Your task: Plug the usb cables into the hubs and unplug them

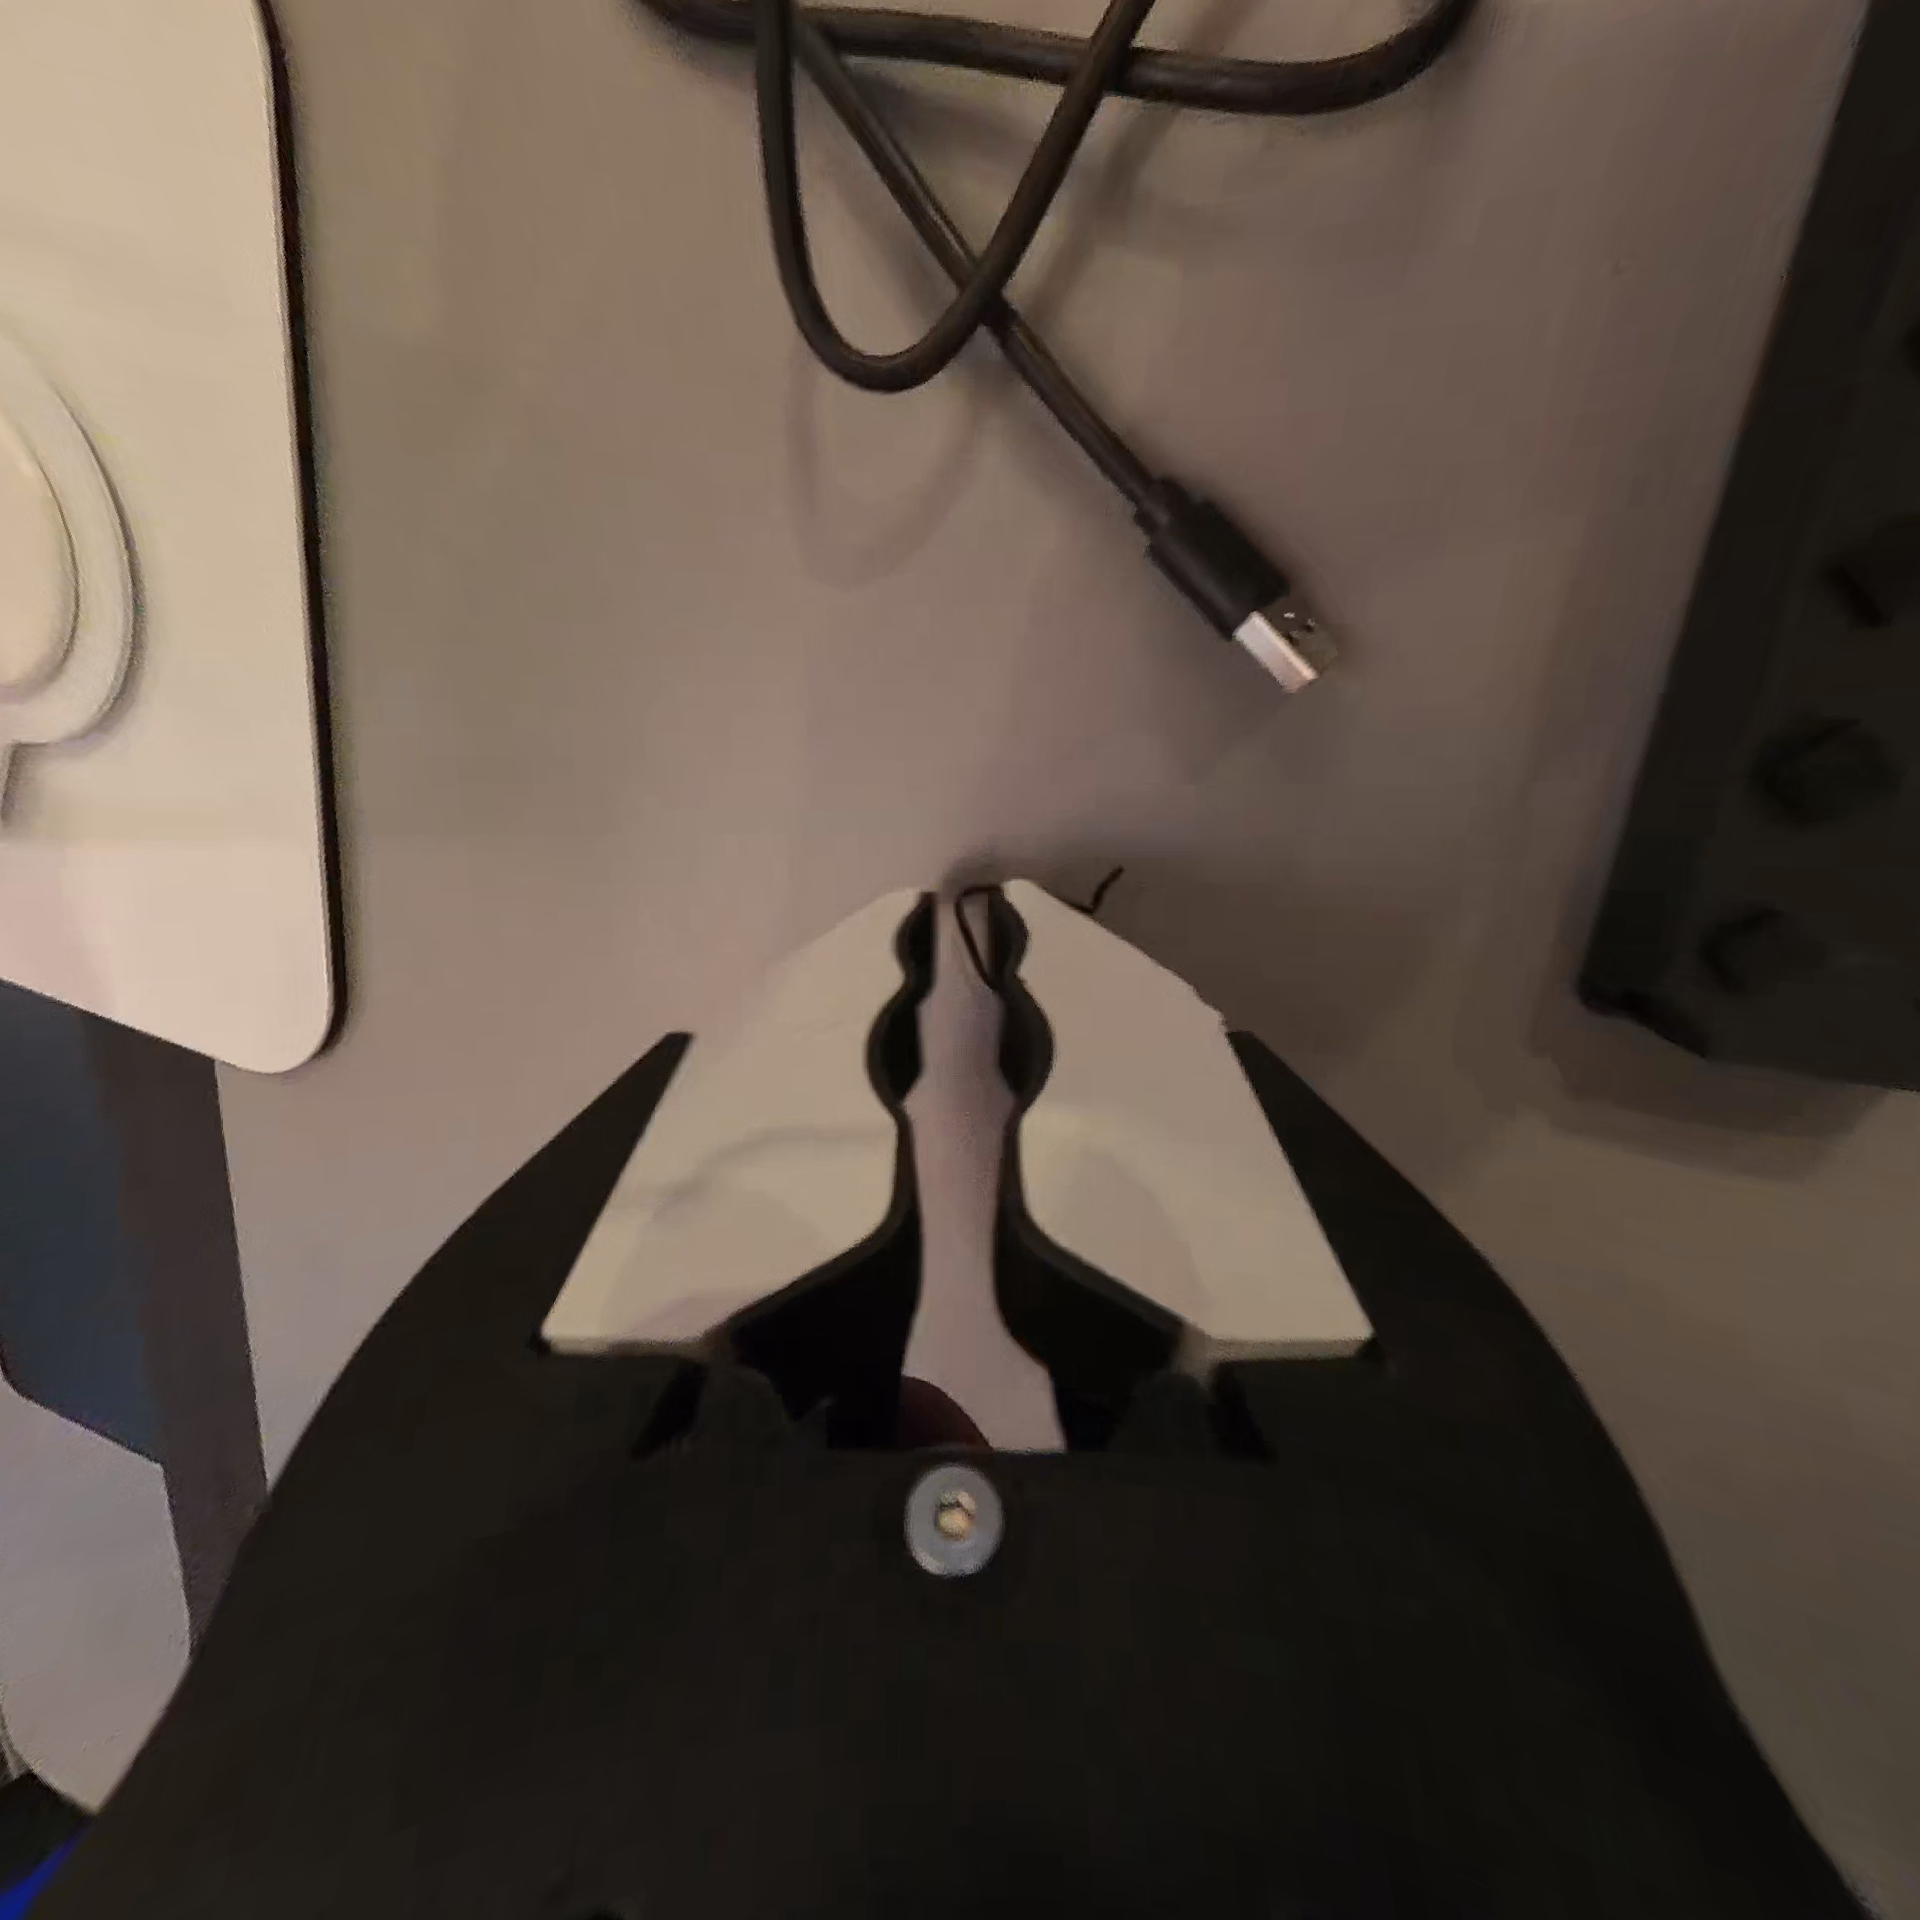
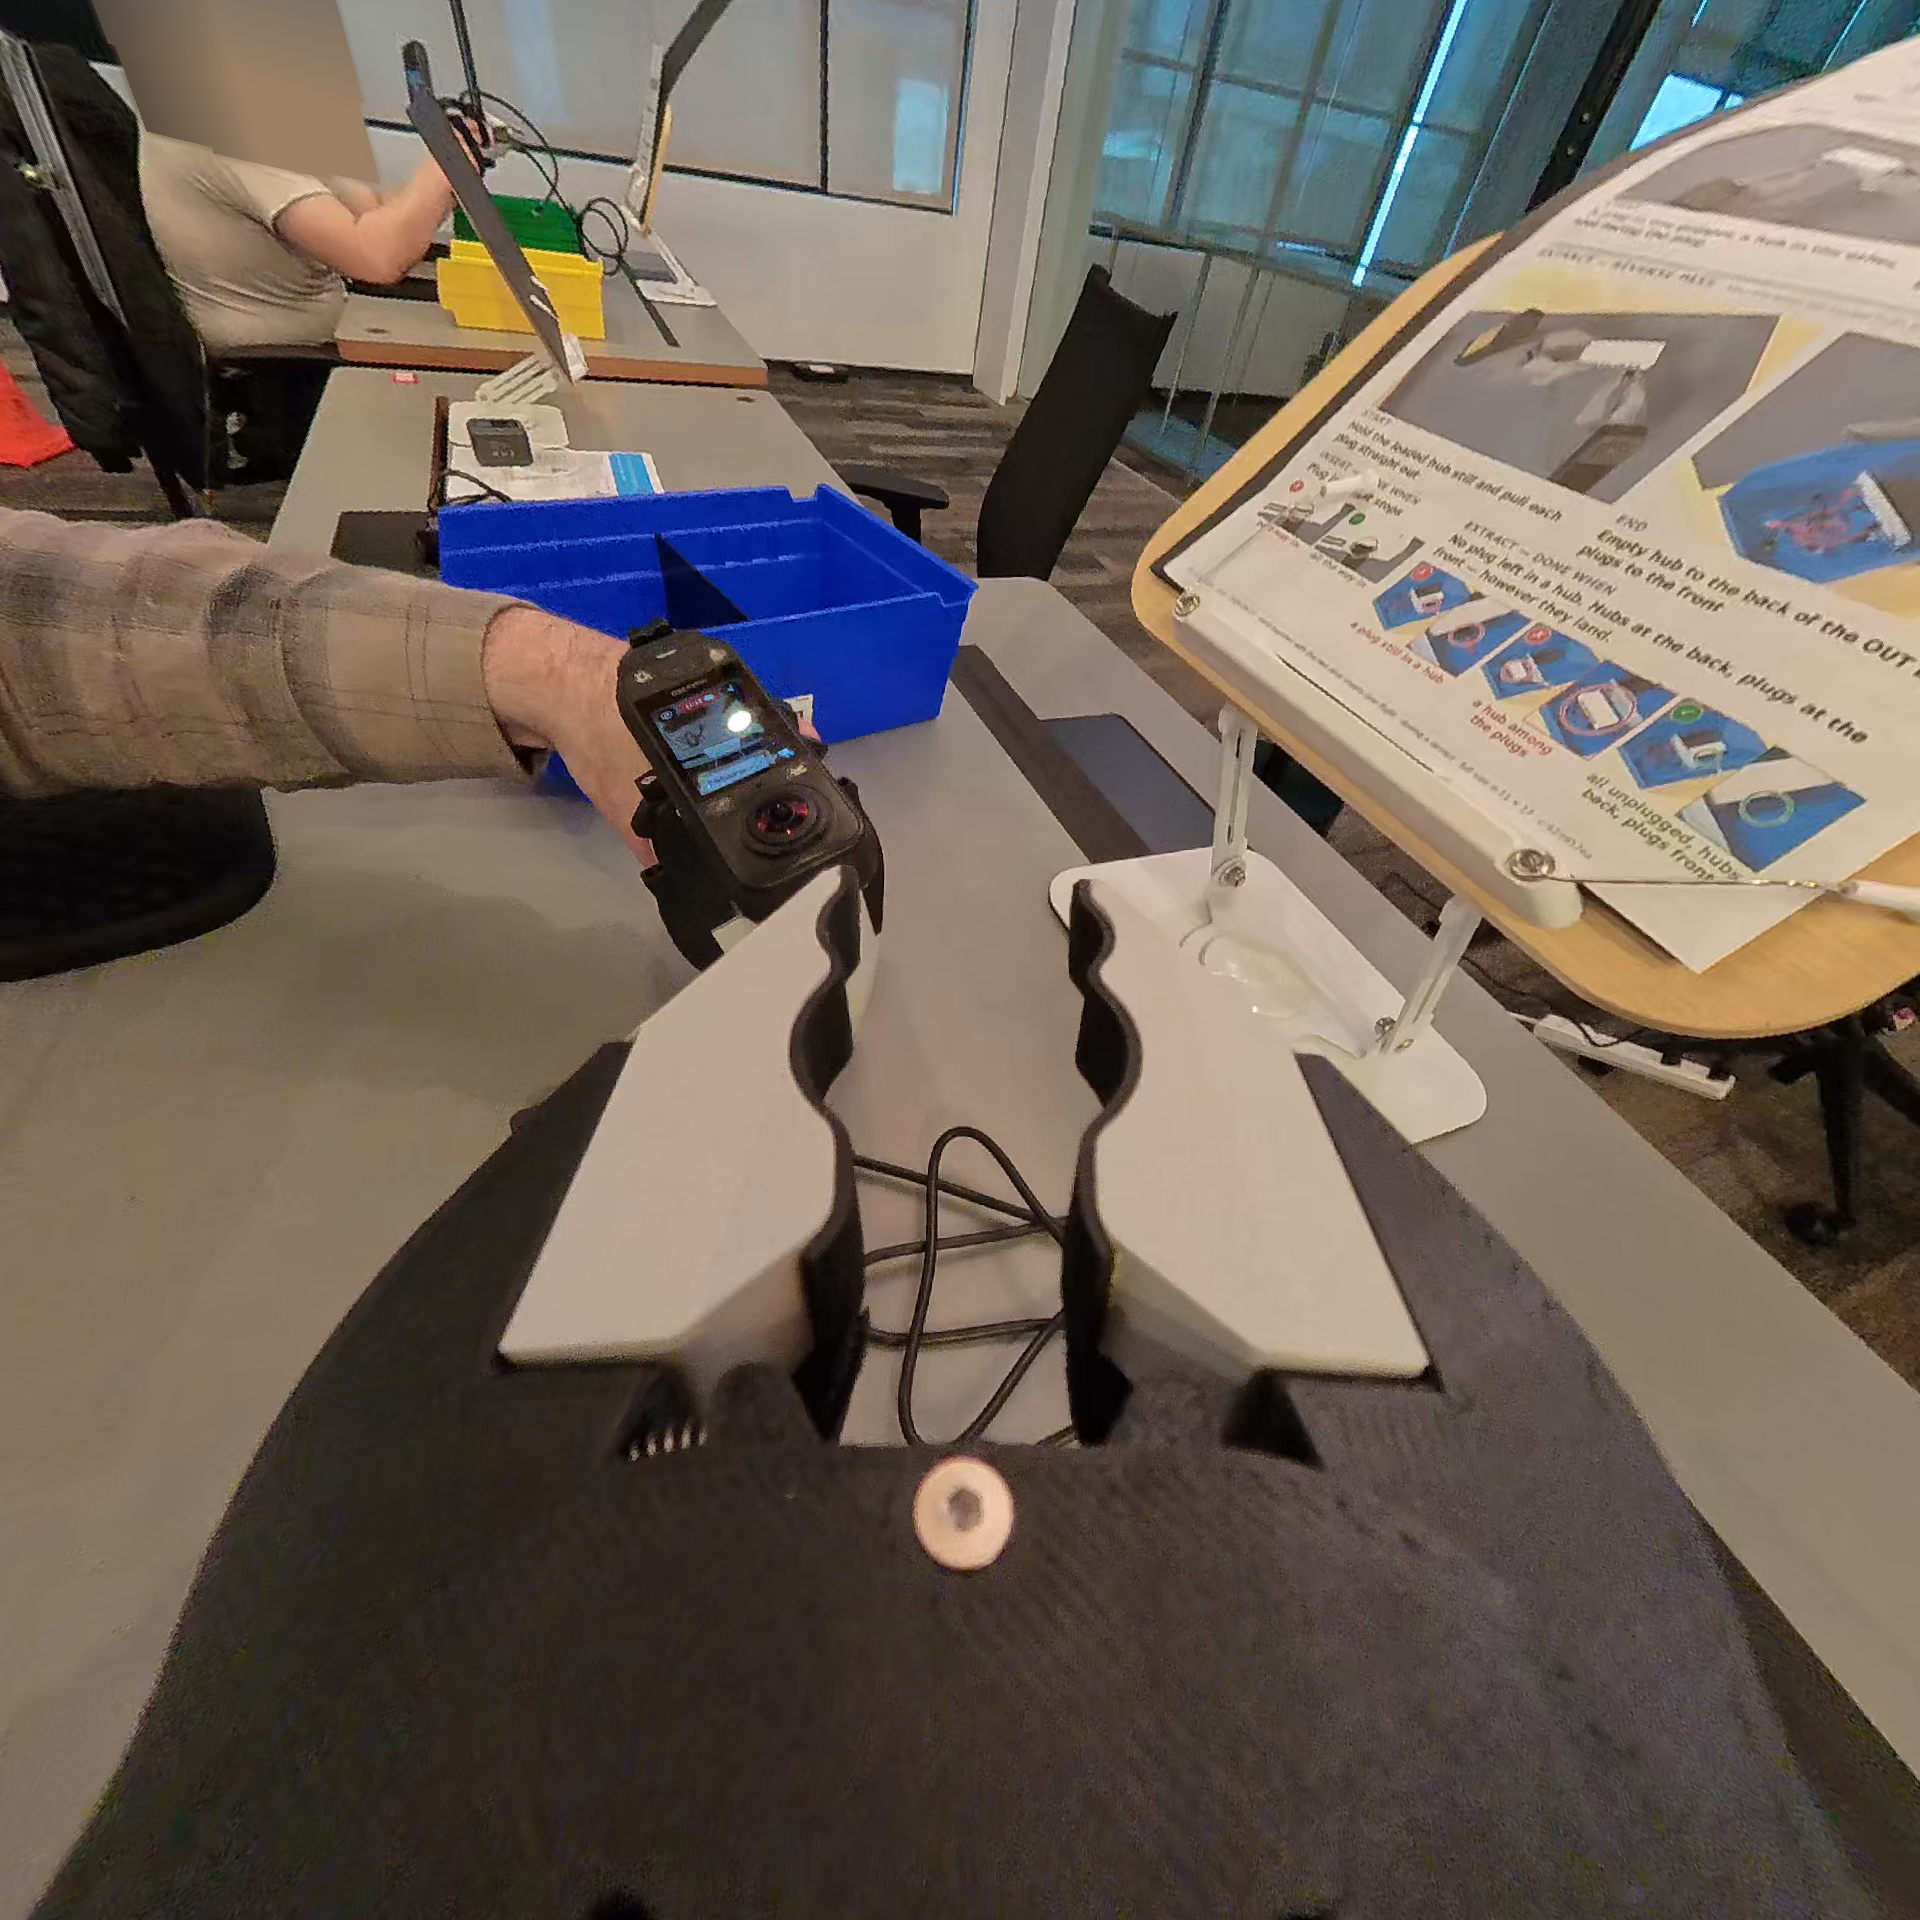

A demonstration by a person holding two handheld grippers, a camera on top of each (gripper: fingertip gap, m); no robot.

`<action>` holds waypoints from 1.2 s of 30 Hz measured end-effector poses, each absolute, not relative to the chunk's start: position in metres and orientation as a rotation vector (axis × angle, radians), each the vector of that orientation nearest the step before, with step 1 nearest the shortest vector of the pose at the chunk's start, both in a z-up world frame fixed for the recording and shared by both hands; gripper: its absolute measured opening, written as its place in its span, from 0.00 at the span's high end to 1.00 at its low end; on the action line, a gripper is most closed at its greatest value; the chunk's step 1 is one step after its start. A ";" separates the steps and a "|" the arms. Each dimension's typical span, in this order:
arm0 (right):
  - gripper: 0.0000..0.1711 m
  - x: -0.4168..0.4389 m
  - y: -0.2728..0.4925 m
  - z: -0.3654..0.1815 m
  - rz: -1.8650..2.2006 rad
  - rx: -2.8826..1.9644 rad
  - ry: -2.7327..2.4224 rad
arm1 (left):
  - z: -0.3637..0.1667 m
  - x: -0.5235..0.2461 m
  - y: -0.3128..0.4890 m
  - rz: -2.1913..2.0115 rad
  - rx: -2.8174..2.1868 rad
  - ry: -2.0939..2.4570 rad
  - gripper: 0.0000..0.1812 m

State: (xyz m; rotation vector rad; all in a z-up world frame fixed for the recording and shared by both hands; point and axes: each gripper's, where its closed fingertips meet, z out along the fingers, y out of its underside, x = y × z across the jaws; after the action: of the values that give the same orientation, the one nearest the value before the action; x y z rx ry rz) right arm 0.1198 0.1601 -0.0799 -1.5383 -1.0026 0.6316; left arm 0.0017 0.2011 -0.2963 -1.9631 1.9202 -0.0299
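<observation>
**Loose cable on a grey desk, both grippers empty**

Grey tabletop (image 2: 436,1039) fills the scene, with office windows behind it. At 9 o'clock in the right wrist view, a person's hand (image 2: 566,707) grips the left gripper (image 1: 969,896); in its own view its jaws are nearly closed with only a narrow slit between the tips, grasping nothing, pointed down at the desk. A blue bin (image 2: 727,603) sits at 11 o'clock, empty as far as shows. The black USB cable (image 1: 914,260) lies coiled at 12 o'clock in the left wrist view, its metal plug (image 1: 1283,644) free on the table at 1 o'clock. The right gripper (image 2: 971,914) is spread wide above that cable. At 2 o'clock stands a white stand (image 2: 1278,987) bearing an instruction sheet (image 2: 1621,540). No hub is visible.
</observation>
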 end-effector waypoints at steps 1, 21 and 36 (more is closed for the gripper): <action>0.78 0.121 0.162 -0.082 0.633 -1.545 -1.001 | -0.296 0.002 0.202 -0.045 -1.966 1.903 0.90; 0.66 0.182 0.183 -0.254 0.520 -2.354 -1.006 | -0.259 0.067 0.219 -0.290 -2.021 1.684 0.76; 0.60 0.174 0.187 -0.282 0.734 -2.390 -0.909 | -0.297 0.109 0.203 -0.400 -2.108 1.685 0.87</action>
State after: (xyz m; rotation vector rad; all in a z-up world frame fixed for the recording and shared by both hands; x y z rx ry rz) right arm 0.1735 0.1866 -0.2817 -2.3898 -0.9092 0.7344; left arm 0.1093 0.2026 -0.2974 -2.1079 1.6850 -0.4003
